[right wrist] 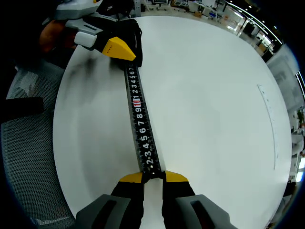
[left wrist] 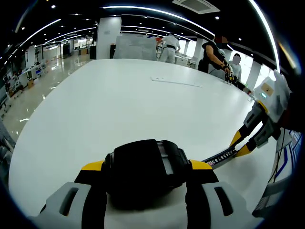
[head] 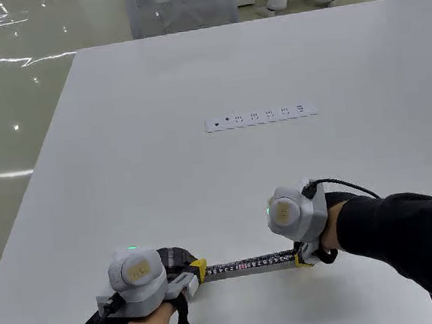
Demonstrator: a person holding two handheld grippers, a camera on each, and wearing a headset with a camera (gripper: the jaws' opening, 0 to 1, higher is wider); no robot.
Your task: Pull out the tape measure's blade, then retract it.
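Tape measure case (right wrist: pixel 125 34), black, clamped in the left gripper (head: pixel 192 277) near the white table's (head: pixel 192 72) front edge; blade (right wrist: pixel 140 119) partly drawn, lying flat rightward, tip pinched by the right gripper (right wrist: pixel 153 177).

White table (head: pixel 126 178), power strip (head: pixel 261 116) lying flat

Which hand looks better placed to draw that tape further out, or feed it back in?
Probably the right. The right tool is shut on the tip of the blade, so moving that hand sets how much blade is out. The left tool just anchors the case.
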